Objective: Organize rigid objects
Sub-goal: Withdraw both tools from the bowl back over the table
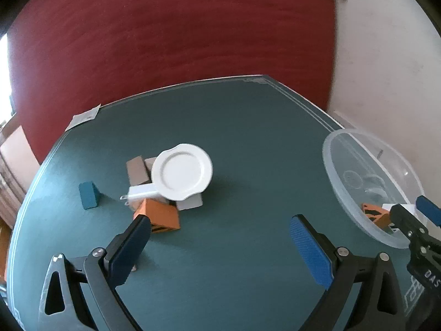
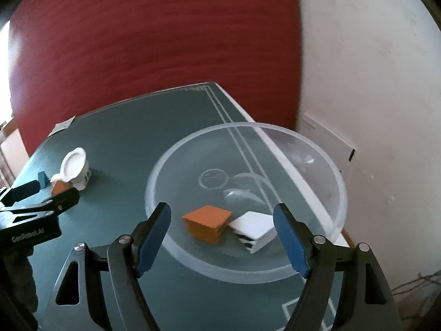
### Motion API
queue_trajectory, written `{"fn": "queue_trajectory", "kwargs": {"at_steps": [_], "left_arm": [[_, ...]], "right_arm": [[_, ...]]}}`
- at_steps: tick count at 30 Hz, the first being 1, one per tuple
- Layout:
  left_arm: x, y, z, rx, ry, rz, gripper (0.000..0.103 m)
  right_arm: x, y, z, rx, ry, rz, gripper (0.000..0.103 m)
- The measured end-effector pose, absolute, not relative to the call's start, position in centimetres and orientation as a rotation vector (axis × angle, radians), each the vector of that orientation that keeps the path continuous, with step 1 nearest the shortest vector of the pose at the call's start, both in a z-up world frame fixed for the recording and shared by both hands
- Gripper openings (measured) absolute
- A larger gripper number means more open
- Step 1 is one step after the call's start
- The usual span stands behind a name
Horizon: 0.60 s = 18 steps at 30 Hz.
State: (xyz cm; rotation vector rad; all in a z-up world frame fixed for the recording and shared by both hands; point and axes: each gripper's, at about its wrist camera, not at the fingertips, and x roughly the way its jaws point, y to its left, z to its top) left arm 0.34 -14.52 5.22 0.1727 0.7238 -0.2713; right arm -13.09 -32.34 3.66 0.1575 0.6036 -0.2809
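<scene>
Left claw (image 1: pixel 217 231) spread wide with nothing between its blue pads, poised above bare green worktop (image 1: pixel 248 151) just short of the pile. Right claw (image 2: pixel 222 226) likewise parted and empty, hanging over the near rim of a clear plastic bowl (image 2: pixel 340 193).

Inside that bowl: an orange block (image 2: pixel 208 222) and a white block (image 2: pixel 252 227), side by side and touching, resting on the bottom between the right claw's fingers as seen from its camera.

Left on the worktop, well apart from the bowl: a small heap topped by a white scalloped plate (image 1: pixel 182 175), tilted and propped on the pieces beneath. Under and around it, a white plug adapter (image 1: pixel 142 193) with metal prongs sticking out, an orange block (image 1: pixel 161 215) at the front, a grey block (image 1: pixel 190 202) under the plate's near edge, and two tan blocks (image 1: pixel 136 169) behind. Standing alone, just beside the heap, a teal block (image 1: pixel 88 195).

Beyond the worktop, a red curtain (image 1: pixel 171 27) and a white wall (image 1: pixel 386 63). At the far corner, a small paper tag (image 1: pixel 82 117).
</scene>
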Motion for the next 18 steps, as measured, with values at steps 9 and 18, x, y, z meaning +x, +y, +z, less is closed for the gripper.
{"fn": "queue_trajectory", "kwargs": {"at_steps": [9,18], "left_arm": [[0.3,-12.6,5.2,0.151,0.725,-0.231,0.102],[0.3,-10.9,5.1,0.137,0.715,-0.206,0.102]], "right_arm": [[-13.0,-29.8,3.5,0.109,0.604,-0.234,0.078],[-12.8,-27.1,3.4,0.062,0.599,-0.185,0.078]]}}
